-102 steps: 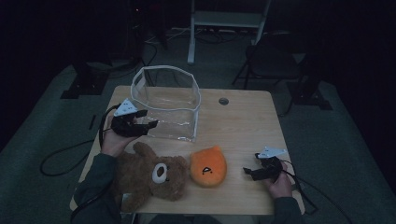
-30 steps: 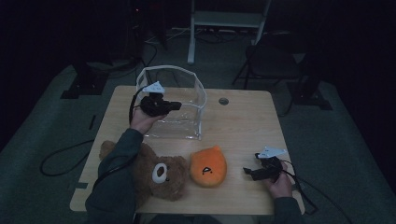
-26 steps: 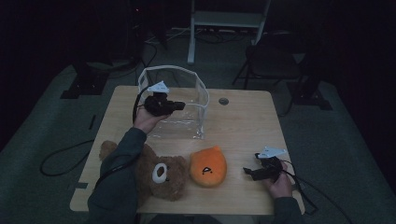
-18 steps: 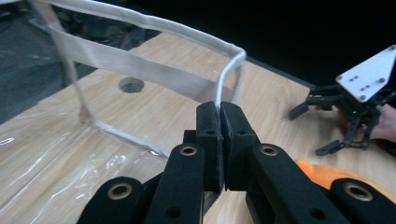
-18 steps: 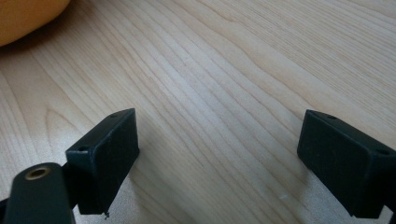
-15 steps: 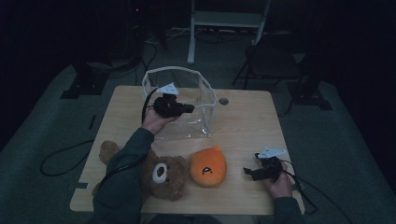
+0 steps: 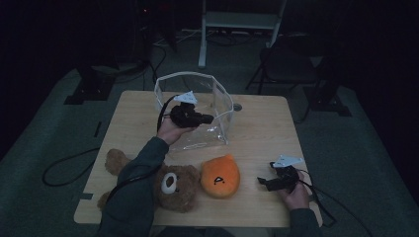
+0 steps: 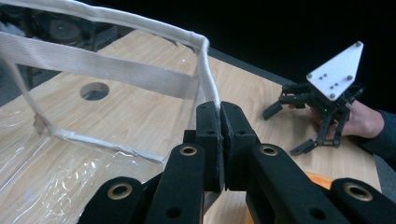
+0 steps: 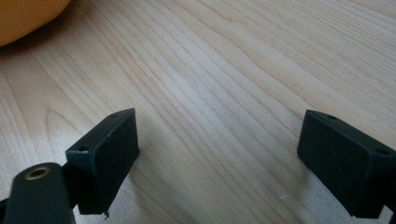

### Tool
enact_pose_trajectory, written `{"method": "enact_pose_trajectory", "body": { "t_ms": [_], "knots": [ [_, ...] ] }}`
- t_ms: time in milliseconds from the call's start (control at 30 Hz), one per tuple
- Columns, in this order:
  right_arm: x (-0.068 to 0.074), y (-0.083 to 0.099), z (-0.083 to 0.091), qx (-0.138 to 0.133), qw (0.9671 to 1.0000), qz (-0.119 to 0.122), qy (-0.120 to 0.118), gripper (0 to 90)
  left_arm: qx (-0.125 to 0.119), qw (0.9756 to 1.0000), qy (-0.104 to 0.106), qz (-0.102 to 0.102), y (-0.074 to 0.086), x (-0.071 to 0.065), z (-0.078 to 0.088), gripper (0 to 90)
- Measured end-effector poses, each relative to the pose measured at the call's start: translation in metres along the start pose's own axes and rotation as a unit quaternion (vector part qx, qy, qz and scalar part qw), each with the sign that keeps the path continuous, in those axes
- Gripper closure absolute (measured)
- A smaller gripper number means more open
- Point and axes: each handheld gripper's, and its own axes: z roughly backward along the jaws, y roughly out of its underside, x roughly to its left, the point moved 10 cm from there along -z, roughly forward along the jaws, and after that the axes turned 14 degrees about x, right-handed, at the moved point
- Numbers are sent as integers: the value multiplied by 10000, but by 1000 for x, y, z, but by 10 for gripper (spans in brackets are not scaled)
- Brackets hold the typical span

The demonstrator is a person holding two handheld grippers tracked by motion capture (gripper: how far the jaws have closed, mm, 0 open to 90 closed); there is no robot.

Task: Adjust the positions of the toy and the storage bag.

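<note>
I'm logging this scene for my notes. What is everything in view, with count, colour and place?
clear bag: 1, see-through plastic with white trim, far middle of the table, its edge pinched by the left gripper
teddy bear: 1, brown, near left part of the table
orange plush toy: 1, orange with a dark face mark, near middle, right of the bear
table: 1, light wood, with a round hole near the far edge
chair: 1, dark, on the floor behind the table
left gripper: 1, black, shut on the bag's white corner trim
right gripper: 1, black, open, low over bare wood, near right
</note>
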Motion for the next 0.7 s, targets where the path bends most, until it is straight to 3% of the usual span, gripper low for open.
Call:
{"method": "enact_pose_trajectory", "body": {
  "t_ms": [367, 700],
  "knots": [
    [0, 0, 0, 0, 10000, -6, 1, 119, 125, 9994, 116, -297, -1, -18, -3, 871],
    [0, 0, 0, -3, 10000, -6, 8, 118, 205, 9967, 450, -646, -6, -45, -11, 871]
  ]
}}
